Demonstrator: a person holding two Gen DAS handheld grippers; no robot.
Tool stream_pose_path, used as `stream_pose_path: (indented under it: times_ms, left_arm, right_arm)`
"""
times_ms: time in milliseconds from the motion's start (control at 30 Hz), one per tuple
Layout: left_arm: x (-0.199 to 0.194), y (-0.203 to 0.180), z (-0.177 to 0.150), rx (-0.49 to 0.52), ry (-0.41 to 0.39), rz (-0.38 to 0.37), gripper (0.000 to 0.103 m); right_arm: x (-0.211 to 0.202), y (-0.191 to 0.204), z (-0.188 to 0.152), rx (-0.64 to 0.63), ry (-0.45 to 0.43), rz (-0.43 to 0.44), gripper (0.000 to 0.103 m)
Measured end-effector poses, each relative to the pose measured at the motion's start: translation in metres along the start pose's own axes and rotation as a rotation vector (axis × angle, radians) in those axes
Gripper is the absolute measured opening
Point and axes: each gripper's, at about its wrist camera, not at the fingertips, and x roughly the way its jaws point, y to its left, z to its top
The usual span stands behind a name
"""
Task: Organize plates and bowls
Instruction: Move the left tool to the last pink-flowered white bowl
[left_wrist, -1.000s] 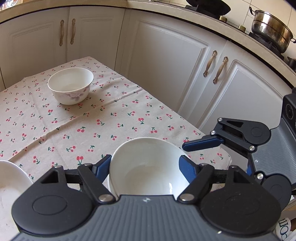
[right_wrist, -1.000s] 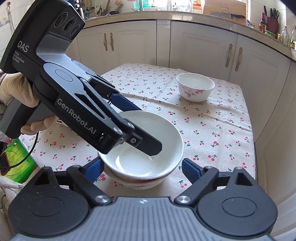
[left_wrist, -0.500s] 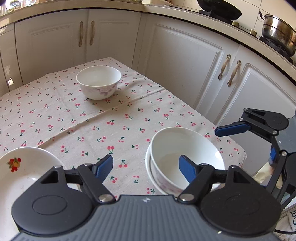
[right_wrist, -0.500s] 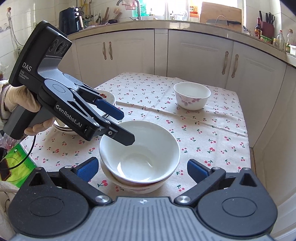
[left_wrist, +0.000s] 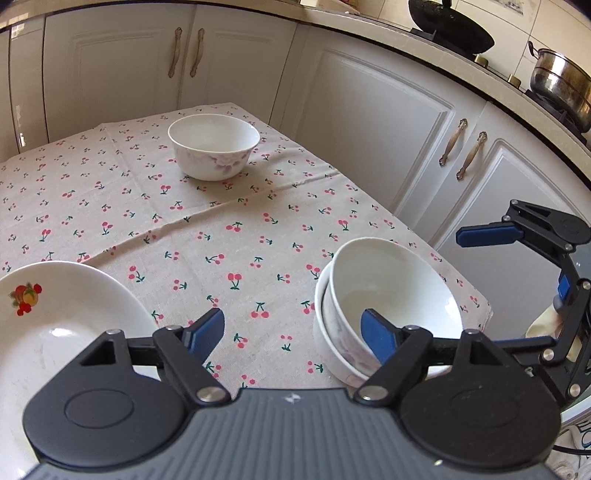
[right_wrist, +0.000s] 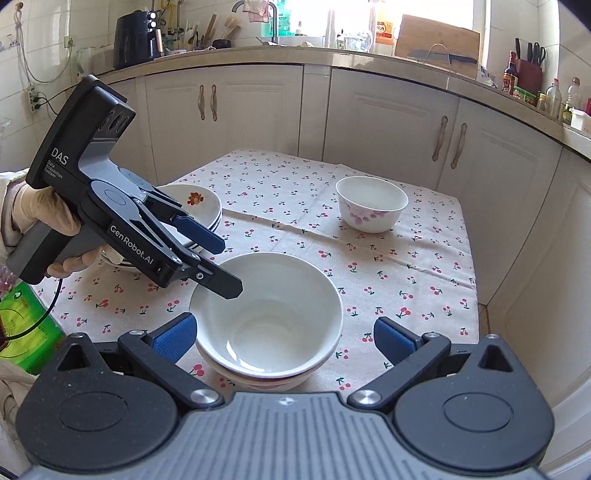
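Right wrist view: two bowls (right_wrist: 267, 325) are sitting nested near the table's (right_wrist: 424, 280) front edge, prob. stacked to save room. The left hand-held gripper (right_wrist: 225, 266) is hanging just over the stack's left rim w/ jaws apart and nothing between them; they've just been opening, so it looks like a release. The right hand-held gripper (right_wrist: 282, 338) is spread wide, pads flanking the stack w/o touching, prob. waiting as a guard.

Left wrist view: the left gripper (left_wrist: 291, 328) is showing bare cloth between its pads, w/ one pad overlapping the stack (left_wrist: 388, 306) in the picture. Plates (left_wrist: 55, 325) are piled at the left, kept apart from bowls. A third bowl (left_wrist: 214, 146) is standing alone at the far side, well apart, prob. next to join the stack.

Room: the cloth between stack, plates and far bowl is lying open, so reaching across is looking easy. The stack is sitting close to the front-right corner, w/ cabinets (left_wrist: 388, 122) beyond, so there's little margin for a nudge that way.
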Motion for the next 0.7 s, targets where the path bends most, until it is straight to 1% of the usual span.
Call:
stream_pose_path:
  times_ms: [100, 233, 333, 467, 533, 700]
  left_arm:
    - [-0.001, 0.0, 0.002, -0.005, 0.003, -0.005, 0.081]
    - [-0.009, -0.004, 0.012, 0.021, -0.021, -0.01, 0.081]
    - [-0.012, -0.007, 0.023, 0.06, -0.037, 0.023, 0.083]
    - [-0.01, -0.006, 0.039, 0.085, -0.043, 0.047, 0.086]
    - [-0.005, -0.003, 0.049, 0.091, -0.039, 0.067, 0.086]
    - [0.011, 0.008, 0.073, 0.092, -0.028, 0.103, 0.087]
  right_arm:
    - [-0.002, -0.002, 0.004, -0.012, -0.006, -0.014, 0.103]
    - [-0.004, -0.011, 0.012, -0.034, -0.018, -0.035, 0.103]
    - [-0.003, -0.024, 0.02, -0.045, -0.032, -0.057, 0.103]
    - [0.003, -0.045, 0.034, -0.069, -0.047, -0.085, 0.103]
    - [0.01, -0.056, 0.04, -0.083, -0.048, -0.101, 0.103]
    - [0.033, -0.082, 0.055, -0.116, -0.036, -0.103, 0.103]
